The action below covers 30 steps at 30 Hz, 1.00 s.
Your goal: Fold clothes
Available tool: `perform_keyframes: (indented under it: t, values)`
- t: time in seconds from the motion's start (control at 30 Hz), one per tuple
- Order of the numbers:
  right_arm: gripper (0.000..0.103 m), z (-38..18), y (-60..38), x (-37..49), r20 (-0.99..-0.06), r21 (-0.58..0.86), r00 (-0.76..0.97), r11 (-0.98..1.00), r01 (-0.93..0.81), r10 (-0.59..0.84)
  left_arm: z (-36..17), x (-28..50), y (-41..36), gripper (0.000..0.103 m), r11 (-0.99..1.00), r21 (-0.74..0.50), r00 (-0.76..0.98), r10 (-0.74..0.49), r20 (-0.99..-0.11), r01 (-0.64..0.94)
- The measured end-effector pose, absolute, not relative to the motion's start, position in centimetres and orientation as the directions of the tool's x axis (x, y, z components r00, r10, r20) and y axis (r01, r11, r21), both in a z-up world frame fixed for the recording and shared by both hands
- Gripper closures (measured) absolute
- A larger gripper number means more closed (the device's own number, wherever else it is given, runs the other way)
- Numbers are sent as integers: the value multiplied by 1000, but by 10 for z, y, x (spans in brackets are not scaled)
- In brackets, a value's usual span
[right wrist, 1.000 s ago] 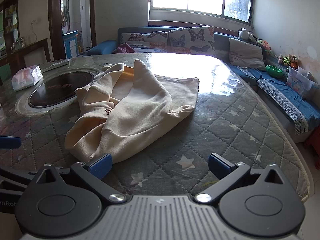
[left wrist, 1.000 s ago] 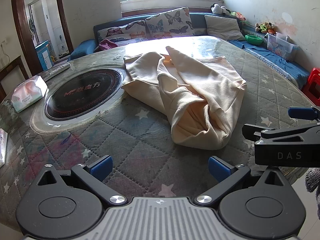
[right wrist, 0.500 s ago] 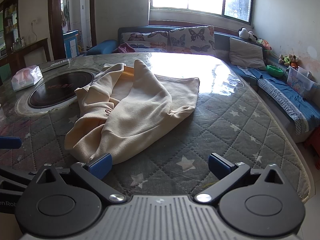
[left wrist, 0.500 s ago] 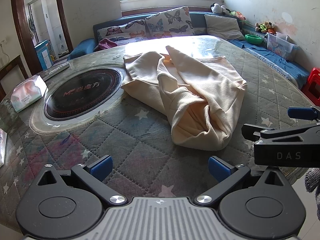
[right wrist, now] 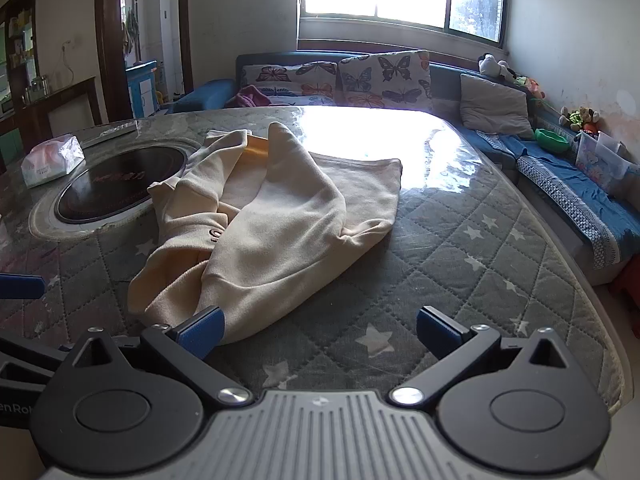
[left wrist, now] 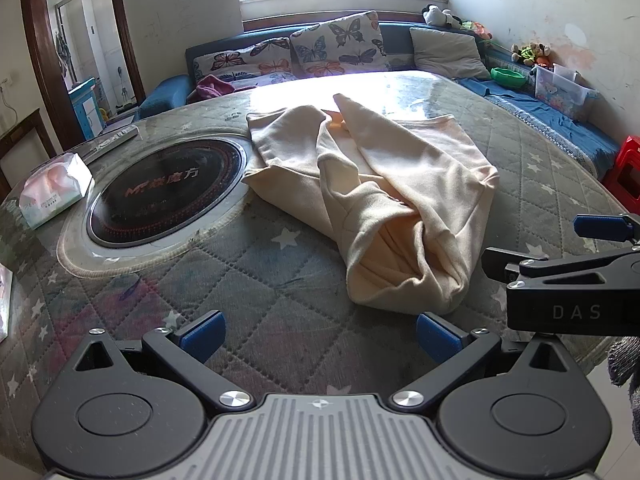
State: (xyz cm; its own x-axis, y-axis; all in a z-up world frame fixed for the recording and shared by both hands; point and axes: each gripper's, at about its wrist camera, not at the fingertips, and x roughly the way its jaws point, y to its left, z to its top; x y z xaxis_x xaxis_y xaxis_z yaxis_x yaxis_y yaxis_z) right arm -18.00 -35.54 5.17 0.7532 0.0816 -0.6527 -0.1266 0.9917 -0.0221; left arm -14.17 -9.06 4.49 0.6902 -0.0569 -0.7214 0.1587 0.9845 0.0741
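A cream hooded sweatshirt point(left wrist: 384, 196) lies crumpled in a loose heap on the round quilted table point(left wrist: 260, 280). It also shows in the right wrist view point(right wrist: 272, 232). My left gripper point(left wrist: 318, 336) is open and empty, low over the table's near edge, just short of the garment's near end. My right gripper point(right wrist: 320, 332) is open and empty, its left fingertip point(right wrist: 200, 330) close in front of the garment's near hem. The right gripper also shows from the side in the left wrist view point(left wrist: 560, 276).
A round black induction cooktop point(left wrist: 164, 192) is set into the table left of the garment. A tissue pack point(left wrist: 54, 188) lies beyond it. A sofa with butterfly cushions point(left wrist: 320, 52) and a blue bench point(right wrist: 580, 200) with toys line the walls.
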Motion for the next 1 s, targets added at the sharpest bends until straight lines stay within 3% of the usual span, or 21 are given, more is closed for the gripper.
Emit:
perform_keyframes:
  t: [1.0]
  values:
    - [0, 59, -356, -95, -635, 41, 757, 985, -167, 154, 57, -64, -80, 0, 987, 60, 676, -56, -735, 146]
